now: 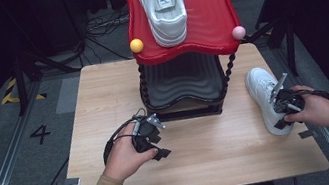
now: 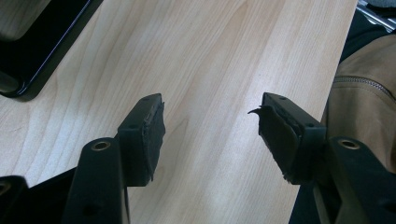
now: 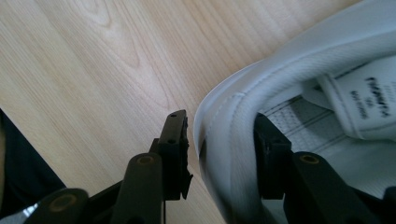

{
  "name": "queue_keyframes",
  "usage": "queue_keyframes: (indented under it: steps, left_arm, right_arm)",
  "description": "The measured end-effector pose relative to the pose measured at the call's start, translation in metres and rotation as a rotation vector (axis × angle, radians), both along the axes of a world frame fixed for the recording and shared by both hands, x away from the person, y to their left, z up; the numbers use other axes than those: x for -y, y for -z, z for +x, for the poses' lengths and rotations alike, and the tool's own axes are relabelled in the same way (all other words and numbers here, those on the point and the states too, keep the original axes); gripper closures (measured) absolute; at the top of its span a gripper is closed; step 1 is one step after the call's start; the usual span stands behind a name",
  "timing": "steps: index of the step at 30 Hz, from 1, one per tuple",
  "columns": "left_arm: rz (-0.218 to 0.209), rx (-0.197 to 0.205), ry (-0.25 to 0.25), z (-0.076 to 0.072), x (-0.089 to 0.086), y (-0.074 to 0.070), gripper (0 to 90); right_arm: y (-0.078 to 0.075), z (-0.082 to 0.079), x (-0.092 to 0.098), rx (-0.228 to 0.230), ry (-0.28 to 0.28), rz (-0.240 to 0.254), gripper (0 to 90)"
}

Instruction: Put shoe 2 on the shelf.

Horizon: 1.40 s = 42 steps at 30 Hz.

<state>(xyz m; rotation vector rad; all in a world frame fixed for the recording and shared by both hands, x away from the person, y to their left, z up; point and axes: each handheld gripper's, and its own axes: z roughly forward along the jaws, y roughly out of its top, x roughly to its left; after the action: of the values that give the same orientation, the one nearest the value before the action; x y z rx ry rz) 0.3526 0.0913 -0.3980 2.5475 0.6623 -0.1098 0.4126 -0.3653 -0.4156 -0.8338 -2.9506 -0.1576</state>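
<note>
On table [image 1: 199, 157], right tool [image 3: 219, 140] straddling sneaker [image 3: 299, 70] heel, label perhaps unreadable

A light wooden table [image 1: 102, 98] carries everything. A black-based shelf stand [image 1: 191, 111] sits on it at the middle of the far edge. To the right of the stand, near the table's right edge, a white sneaker [image 1: 260, 87] lies on the wood. The stand's red upper shelf [image 1: 209, 9] holds a second white sneaker [image 1: 163, 6], directly above the stand's base.
</note>
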Motion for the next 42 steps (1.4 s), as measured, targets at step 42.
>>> queue_keyframes:
  steps: [42]
  left_arm:
    - [-0.022, 0.004, -0.033, -0.003, -0.014, -0.001, 41.1]
  right_arm:
    - [-0.048, 0.011, -0.018, -0.021, -0.041, -0.046, 79.6]
